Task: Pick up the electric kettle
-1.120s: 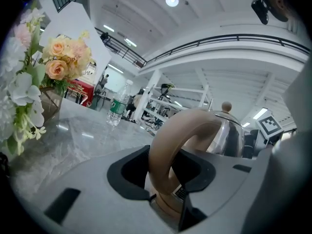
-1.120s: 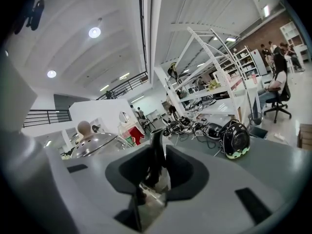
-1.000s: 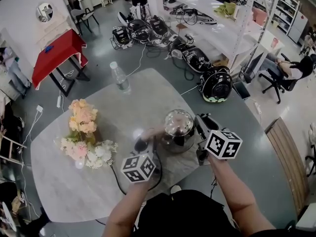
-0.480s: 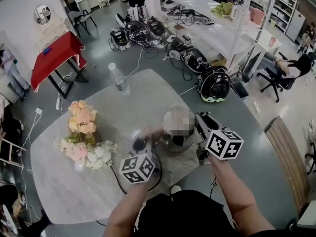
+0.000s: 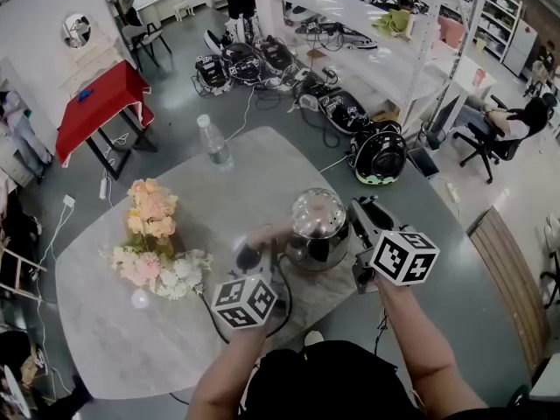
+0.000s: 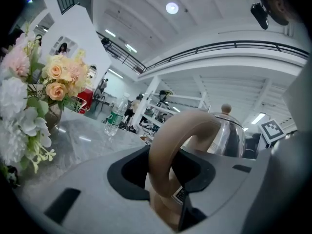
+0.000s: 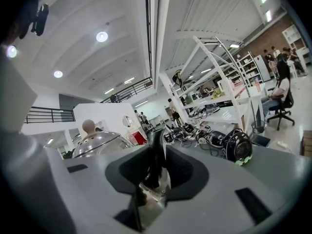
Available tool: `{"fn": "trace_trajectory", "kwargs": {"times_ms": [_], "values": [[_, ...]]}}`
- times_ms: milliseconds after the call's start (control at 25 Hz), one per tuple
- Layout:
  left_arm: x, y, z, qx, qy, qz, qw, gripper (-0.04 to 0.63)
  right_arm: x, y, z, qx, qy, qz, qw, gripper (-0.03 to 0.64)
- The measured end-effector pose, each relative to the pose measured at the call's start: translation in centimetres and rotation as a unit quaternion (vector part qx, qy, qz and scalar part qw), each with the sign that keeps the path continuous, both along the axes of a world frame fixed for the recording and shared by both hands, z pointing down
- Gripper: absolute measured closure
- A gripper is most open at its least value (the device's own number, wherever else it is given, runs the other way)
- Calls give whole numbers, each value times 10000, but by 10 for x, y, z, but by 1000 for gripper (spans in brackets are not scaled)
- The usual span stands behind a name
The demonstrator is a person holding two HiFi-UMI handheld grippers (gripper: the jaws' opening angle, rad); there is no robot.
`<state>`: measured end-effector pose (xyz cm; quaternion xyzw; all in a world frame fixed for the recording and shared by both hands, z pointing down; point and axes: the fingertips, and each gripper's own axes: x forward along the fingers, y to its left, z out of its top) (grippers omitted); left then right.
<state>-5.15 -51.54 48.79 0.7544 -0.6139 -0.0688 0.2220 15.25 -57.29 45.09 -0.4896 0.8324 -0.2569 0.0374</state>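
One electric kettle [image 5: 317,226], left gripper [image 6: 163,179] clamping its handle [image 6: 180,140], right gripper [image 7: 155,175] clamping its other side, one bottle [image 5: 214,141], one bouquet [image 5: 153,239]

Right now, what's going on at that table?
A person has a two-handed grab on the electric kettle. The left tongs are clamped on its tan loop handle. The right tongs pinch the opposite side, at what looks like the spout. The kettle is at the near edge of the marble table, with flowers and a water bottle farther off. I can't tell whether it's clear of the tabletop.
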Motion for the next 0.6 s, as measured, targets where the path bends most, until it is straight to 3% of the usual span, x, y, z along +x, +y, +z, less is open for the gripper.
{"fn": "trace_trajectory", "kwargs": {"times_ms": [600], "values": [[-9,54,-32,67,18,348,9994,474,-6,69,-33,94,6,316,9995,528]]}}
